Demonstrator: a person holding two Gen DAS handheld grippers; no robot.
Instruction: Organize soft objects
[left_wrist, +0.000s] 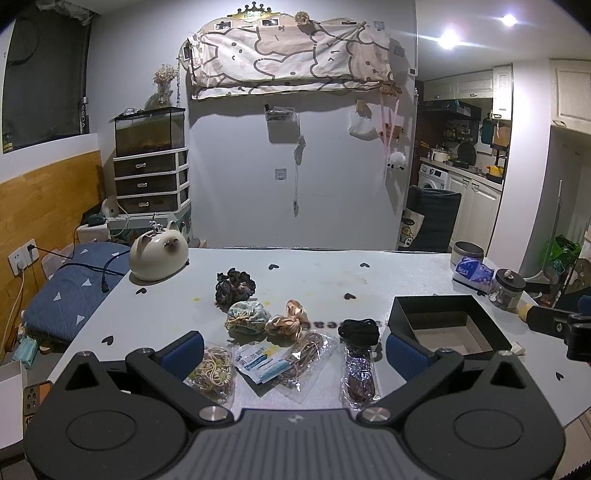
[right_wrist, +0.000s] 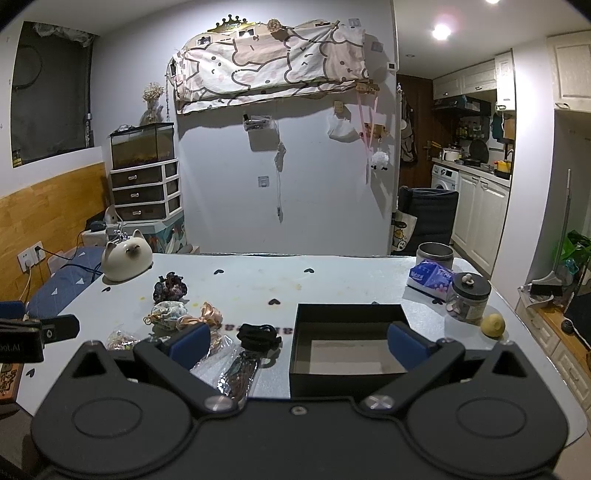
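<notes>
Several soft hair items lie on the white table (left_wrist: 295, 273): a dark scrunchie (left_wrist: 235, 285), a pale blue floral scrunchie (left_wrist: 246, 316), a peach satin scrunchie (left_wrist: 288, 318), a black hair tie bundle (left_wrist: 359, 329), and clear packets of hair ties (left_wrist: 213, 373) (left_wrist: 359, 373) and a mask packet (left_wrist: 265, 363). An open black box (left_wrist: 445, 324) stands to their right; it also shows in the right wrist view (right_wrist: 349, 345). My left gripper (left_wrist: 293, 349) is open above the packets. My right gripper (right_wrist: 297, 341) is open, empty, over the box's left side.
A cat-shaped ceramic jar (left_wrist: 158, 254) stands at the back left. A tissue pack (right_wrist: 430, 277), a metal tin (right_wrist: 434, 255), a glass jar with black lid (right_wrist: 468, 299) and a yellowish fruit (right_wrist: 493, 325) stand at the right. A chair (right_wrist: 428, 214) is behind the table.
</notes>
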